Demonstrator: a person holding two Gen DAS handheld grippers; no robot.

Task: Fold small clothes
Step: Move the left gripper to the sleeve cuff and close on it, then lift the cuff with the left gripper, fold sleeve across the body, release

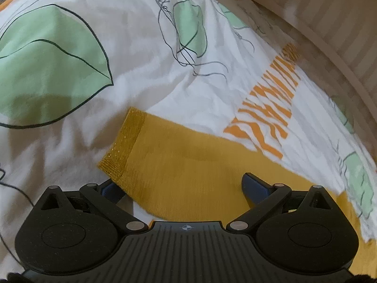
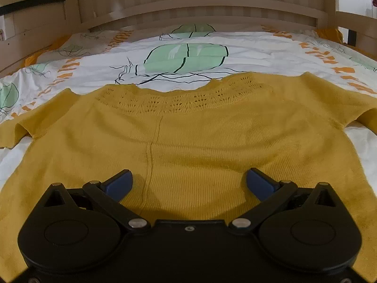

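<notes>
While mustard knit sweater (image 2: pixel 188 136) is lying flat mid-bed on leaf-print bedsheet (image 2: pixel 259 49), neckline facing headboard (image 2: pixel 200 9), left gripper (image 1: pixel 181 184) is hovering over sleeve cuff (image 1: pixel 122 146), right gripper (image 2: pixel 188 181) over body, both spread, empty. Risk: pinching sheet along with thin knit.

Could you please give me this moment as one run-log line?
stage: pre-grasp | yellow knit top flat on bedsheet | left gripper open over sleeve cuff | right gripper open over body
</notes>
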